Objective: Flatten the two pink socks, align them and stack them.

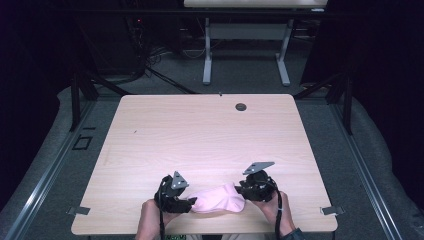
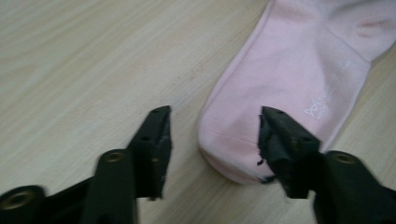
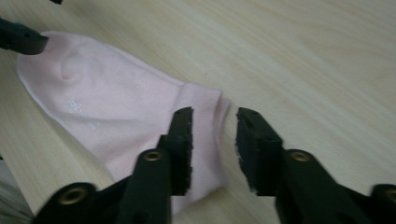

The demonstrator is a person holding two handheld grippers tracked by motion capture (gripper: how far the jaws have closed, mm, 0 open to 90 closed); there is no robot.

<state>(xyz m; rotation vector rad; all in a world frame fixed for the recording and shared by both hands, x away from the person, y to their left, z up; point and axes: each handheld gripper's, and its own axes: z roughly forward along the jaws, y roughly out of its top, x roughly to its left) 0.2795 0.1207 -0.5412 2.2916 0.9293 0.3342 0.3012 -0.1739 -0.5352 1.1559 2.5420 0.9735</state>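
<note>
A pale pink sock (image 1: 217,199) lies flat near the front edge of the wooden table (image 1: 200,135), between my two grippers. My left gripper (image 1: 190,201) sits at the sock's left end. In the left gripper view the sock (image 2: 289,79) has its rounded end between the spread jaws of that gripper (image 2: 212,126), and the pads do not press on it. My right gripper (image 1: 239,190) is at the other end. In the right gripper view its jaws (image 3: 215,123) stand apart over the sock's (image 3: 107,107) folded edge, gripping nothing.
A round cable hole (image 1: 241,106) sits near the table's far edge. Behind the table stands a white-legged desk (image 1: 245,30), with cables on the grey floor. Black frame posts flank the table on both sides.
</note>
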